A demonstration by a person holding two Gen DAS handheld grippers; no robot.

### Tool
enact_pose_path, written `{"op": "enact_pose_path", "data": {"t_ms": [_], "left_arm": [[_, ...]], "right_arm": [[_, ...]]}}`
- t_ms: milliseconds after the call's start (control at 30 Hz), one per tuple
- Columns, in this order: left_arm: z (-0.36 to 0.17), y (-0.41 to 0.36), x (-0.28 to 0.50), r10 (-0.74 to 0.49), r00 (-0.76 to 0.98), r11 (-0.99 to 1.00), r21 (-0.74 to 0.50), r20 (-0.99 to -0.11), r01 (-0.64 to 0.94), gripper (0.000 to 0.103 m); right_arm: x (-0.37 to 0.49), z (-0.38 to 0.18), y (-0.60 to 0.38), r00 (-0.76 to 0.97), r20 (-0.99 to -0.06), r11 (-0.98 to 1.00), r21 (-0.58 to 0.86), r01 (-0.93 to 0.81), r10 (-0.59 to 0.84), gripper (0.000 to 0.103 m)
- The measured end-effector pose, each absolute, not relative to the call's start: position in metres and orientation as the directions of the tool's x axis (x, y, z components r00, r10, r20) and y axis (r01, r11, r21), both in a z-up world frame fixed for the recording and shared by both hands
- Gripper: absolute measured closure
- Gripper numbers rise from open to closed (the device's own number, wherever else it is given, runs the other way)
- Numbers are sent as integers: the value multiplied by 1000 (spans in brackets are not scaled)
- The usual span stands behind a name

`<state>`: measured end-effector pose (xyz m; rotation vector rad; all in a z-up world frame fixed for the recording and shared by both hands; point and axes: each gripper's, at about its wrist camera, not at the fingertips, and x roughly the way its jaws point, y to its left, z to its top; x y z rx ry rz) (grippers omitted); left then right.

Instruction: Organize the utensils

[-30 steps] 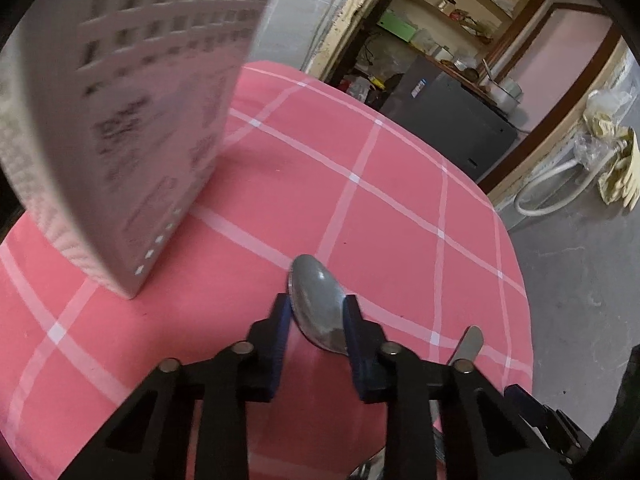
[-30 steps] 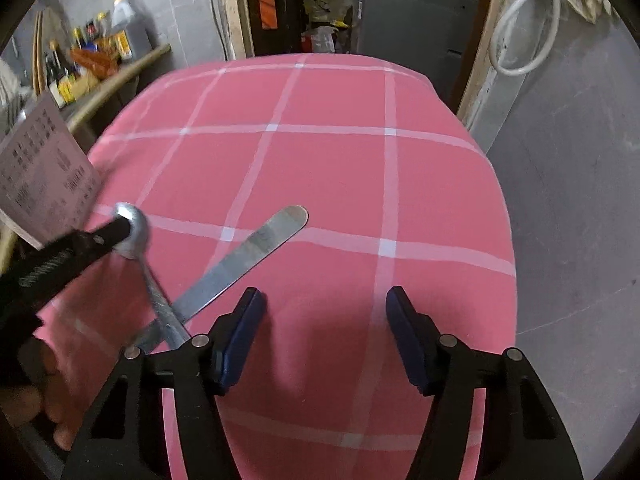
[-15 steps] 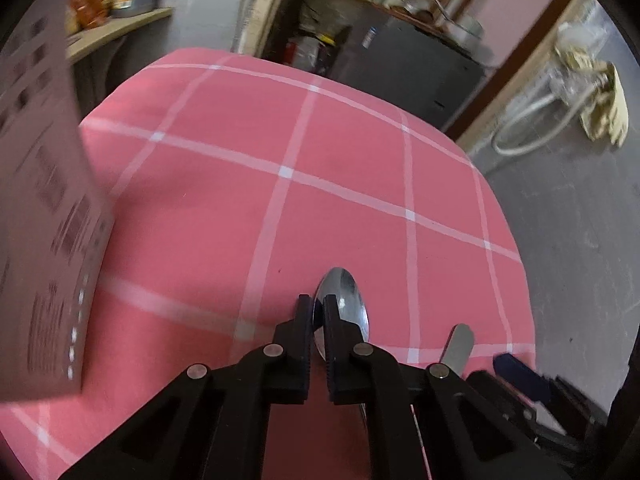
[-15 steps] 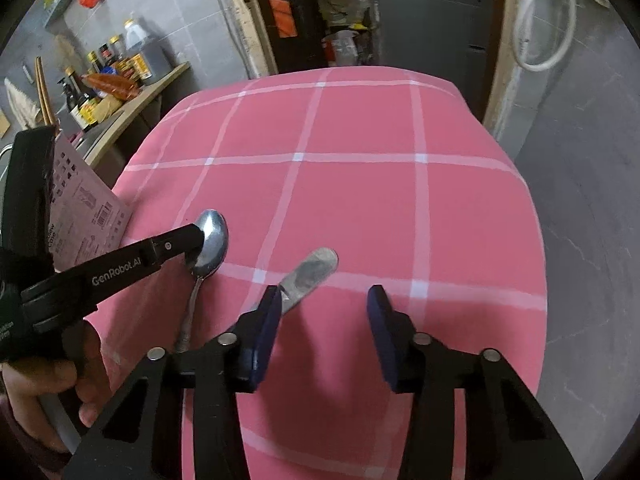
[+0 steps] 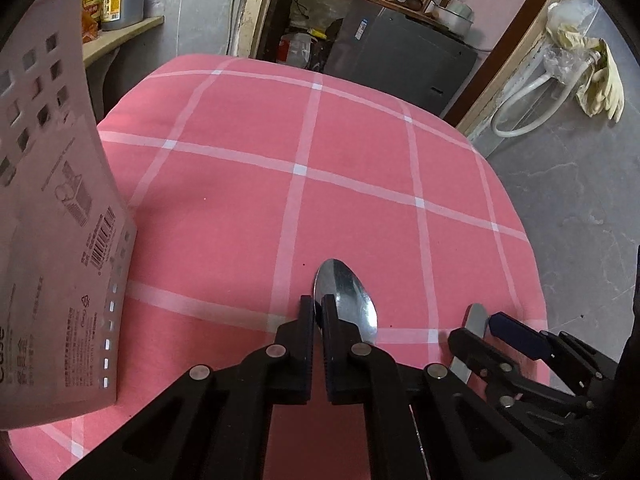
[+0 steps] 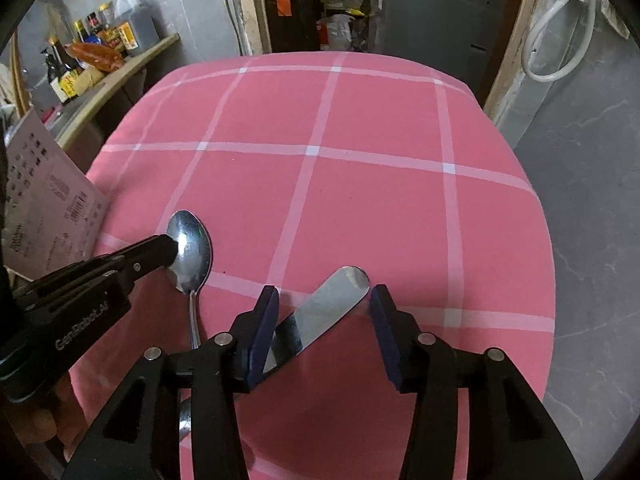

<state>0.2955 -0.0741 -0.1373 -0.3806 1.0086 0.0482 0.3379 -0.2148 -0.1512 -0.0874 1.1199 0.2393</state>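
A steel spoon [image 5: 354, 300] lies on the pink checked tablecloth [image 5: 240, 208]. My left gripper [image 5: 318, 308] is shut on the left edge of its bowl. The right wrist view shows the spoon [image 6: 194, 252], handle toward me, with the left gripper [image 6: 170, 246] pinching the bowl. A flat steel butter knife [image 6: 320, 312] lies slanted between the blue pads of my right gripper [image 6: 325, 292]. Those jaws are opening and neither pad presses on the blade. In the left wrist view the knife [image 5: 476, 316] and right gripper [image 5: 482, 326] sit at lower right.
A white perforated utensil holder [image 5: 52, 240] with a printed label stands at the table's left edge, also seen as the holder [image 6: 48, 208]. A wooden shelf [image 6: 120, 68] with bottles is beyond it. Grey floor [image 6: 592, 200] drops off right of the table.
The left jaws have closed onto the spoon's bowl. The right gripper has moved left over the knife, narrowing and then widening a little. The holder now sits farther left in the left wrist view.
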Motion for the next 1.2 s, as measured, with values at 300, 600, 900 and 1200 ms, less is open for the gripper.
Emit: {"op": "enact_pose_path", "data": {"t_ms": [300,600,900,1200], "left_arm": [[-140,-69,300,-175,533,923,-327,-827,-203,98],[-140,-84,303,-255,481,936,-339,-839,-94,99],[-144,-85,308,-376,413,901,-431,-829,-45,98],[-145,-96,325,-427,373,879,-474,-824,-42,90]], "right_arm": [[326,-149,-211,368,-929,979,-42,-198,34,61],[299,-140,-229,369,-925,974,4,-225,90,66],[275,-148,-282,414,-859,953,258,-160,302,66],[281,-156,-290,407,-844,933,354,-66,349,64]]}}
